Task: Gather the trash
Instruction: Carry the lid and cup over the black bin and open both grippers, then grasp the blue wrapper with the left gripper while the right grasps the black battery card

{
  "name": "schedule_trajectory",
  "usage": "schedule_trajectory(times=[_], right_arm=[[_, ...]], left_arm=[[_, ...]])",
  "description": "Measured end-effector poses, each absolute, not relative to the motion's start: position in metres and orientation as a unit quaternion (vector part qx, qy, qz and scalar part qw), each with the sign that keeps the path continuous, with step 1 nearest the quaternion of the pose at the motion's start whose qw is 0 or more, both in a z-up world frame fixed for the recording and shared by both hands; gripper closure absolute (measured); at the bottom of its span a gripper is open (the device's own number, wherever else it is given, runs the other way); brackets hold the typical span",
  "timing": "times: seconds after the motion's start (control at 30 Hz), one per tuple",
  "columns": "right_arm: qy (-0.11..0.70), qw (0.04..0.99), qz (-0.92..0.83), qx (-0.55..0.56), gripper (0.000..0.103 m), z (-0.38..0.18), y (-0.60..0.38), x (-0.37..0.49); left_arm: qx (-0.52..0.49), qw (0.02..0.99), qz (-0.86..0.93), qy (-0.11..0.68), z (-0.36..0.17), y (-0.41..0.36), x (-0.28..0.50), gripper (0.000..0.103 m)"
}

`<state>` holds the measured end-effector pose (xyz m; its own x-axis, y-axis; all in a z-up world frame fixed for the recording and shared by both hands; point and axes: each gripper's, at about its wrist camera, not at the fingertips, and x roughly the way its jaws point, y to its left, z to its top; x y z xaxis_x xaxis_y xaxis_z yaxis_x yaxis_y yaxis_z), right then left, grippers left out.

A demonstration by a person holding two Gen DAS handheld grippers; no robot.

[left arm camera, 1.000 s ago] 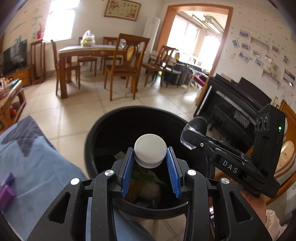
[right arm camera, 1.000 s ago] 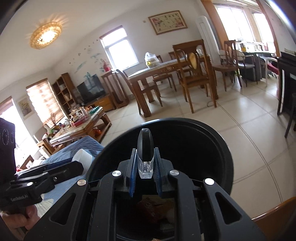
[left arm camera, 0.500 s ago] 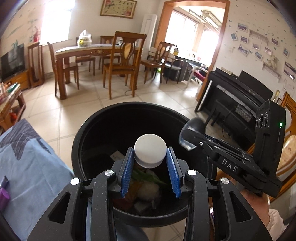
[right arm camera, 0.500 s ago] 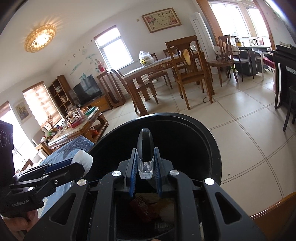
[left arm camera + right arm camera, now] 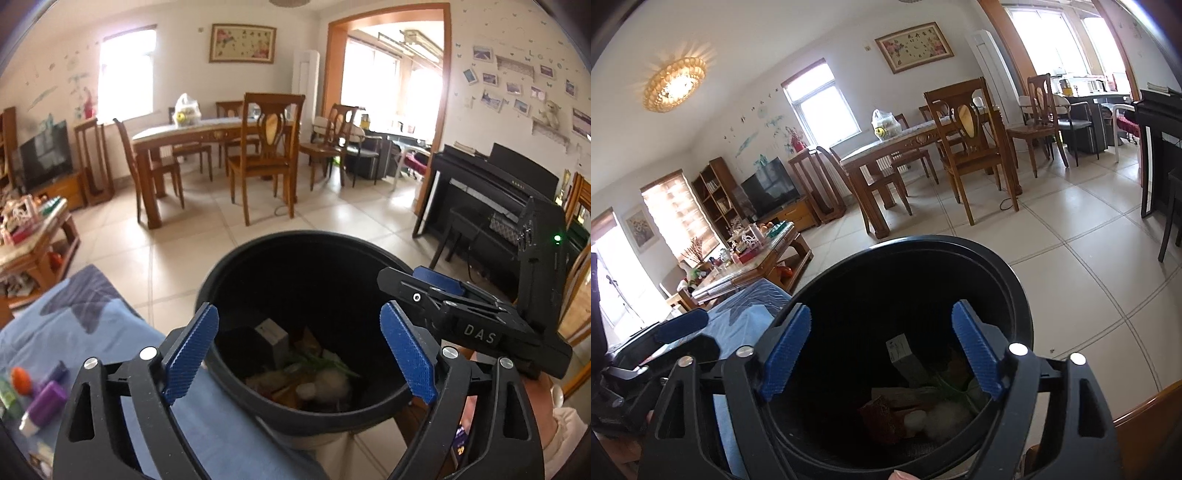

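Both jaws gape wide, empty, above trash [image 5: 317, 373] inside the bin [image 5: 236, 258].

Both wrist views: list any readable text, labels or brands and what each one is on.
"DAS" – white letters on the body of the right gripper, seen in the left wrist view.
Piano: small brand lettering on the front panel, too small to read.
Small box in the trash bin: faint print, unreadable.
Framed picture on the wall: characters and a clock-like dial, too blurred to read.
Left gripper: no text visible.
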<state>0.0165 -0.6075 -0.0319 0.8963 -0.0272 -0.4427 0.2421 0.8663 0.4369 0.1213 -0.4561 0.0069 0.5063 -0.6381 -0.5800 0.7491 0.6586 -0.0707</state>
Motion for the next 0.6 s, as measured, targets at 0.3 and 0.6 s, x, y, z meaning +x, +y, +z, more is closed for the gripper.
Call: schedule_trajectory(times=[0.3,0.6], right_arm=[[0.233,0.948,-0.043,0.214,0.022,-0.013,-0.563,0.035],[0.256,0.952,0.026,0.164,0.022,0.004,-0.474,0.074]], left_arm=[[0.039,0.876,-0.379,0.297,0.026,-0.375,0.115,0.01],[-0.058,0.907,-0.272,0.316,0.025,-0.218,0.131,0.01]])
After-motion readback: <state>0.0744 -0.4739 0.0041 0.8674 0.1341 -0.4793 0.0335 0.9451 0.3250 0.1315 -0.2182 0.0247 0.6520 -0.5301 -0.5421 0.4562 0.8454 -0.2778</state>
